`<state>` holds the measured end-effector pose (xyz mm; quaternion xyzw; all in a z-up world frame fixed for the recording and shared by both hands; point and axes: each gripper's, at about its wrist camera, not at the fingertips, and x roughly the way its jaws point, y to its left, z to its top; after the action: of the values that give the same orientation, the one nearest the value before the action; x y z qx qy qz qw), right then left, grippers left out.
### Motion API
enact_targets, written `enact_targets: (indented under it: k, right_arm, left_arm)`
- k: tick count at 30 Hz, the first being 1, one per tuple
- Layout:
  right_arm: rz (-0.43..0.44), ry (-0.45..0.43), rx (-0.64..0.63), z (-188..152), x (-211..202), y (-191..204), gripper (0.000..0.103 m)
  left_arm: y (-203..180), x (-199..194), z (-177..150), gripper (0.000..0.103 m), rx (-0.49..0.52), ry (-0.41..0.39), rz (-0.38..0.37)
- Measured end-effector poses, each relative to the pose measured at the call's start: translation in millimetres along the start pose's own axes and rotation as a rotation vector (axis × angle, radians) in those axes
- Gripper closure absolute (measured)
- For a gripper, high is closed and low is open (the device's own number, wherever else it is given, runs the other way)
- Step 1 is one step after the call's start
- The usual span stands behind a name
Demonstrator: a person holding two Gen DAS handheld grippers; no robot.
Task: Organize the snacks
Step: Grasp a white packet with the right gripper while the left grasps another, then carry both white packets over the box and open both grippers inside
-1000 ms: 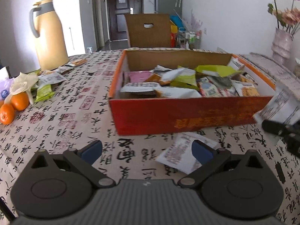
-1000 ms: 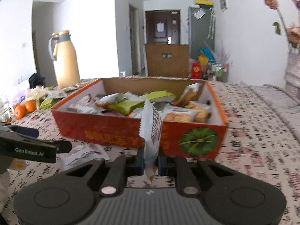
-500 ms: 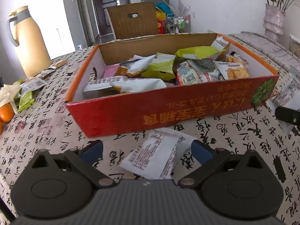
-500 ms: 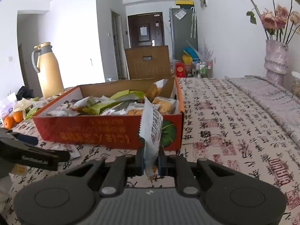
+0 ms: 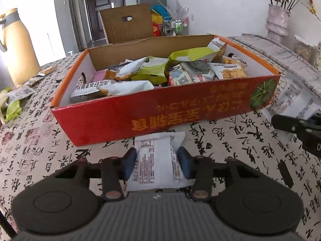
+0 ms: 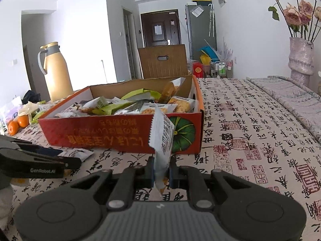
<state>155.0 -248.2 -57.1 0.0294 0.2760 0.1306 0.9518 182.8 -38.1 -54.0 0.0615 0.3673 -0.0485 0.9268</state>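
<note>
A second before, the left claw (image 5: 157, 160) had stood wide over bare cloth with a white packet (image 5: 158, 160) lying askew ahead of it; its jaws had just been closing, and the blue pads now sat against both long edges of that flat, crinkled foil packet, which lay on the worktop (image 5: 230, 140) just in front of the red box (image 5: 160, 118), at six o'clock from it. The box had also drawn nearer and swung, so its pumpkin emblem now showed at the three o'clock end of the front wall. The right claw (image 6: 162, 170) was as before, pinched narrow on an upright snack sachet (image 6: 161, 140) with a saw-toothed top edge, standing before the box's pumpkin corner. The box was shallow printed cardboard, glossy red outside with orange lettering, plain brown and white inside, heaped with glossy pouches in white, lime green and orange. The worktop wore a matte cream cloth printed with black calligraphy and red seals. At ten o'clock stood a smooth tan flask (image 6: 56, 72) with a grey handle, with round oranges (image 6: 18, 123) near it; at two o'clock, a ribbed pale vase (image 6: 301, 60) held dried roses.
</note>
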Motion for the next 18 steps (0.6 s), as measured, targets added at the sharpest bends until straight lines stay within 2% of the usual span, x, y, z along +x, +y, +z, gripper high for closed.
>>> enact_targets:
  k: [10,18]
  right_arm:
    - [-0.008,-0.001,-0.019,-1.3,0.4,3.3,0.090]
    - [-0.006,-0.018,-0.063,2.5,-8.1,11.9,0.090]
  left_arm:
    - [0.1,-17.4,-6.3,0.062,0.004,-0.034,-0.004]
    - [1.4,-46.9,0.4,0.062,-0.014,-0.123,-0.021]
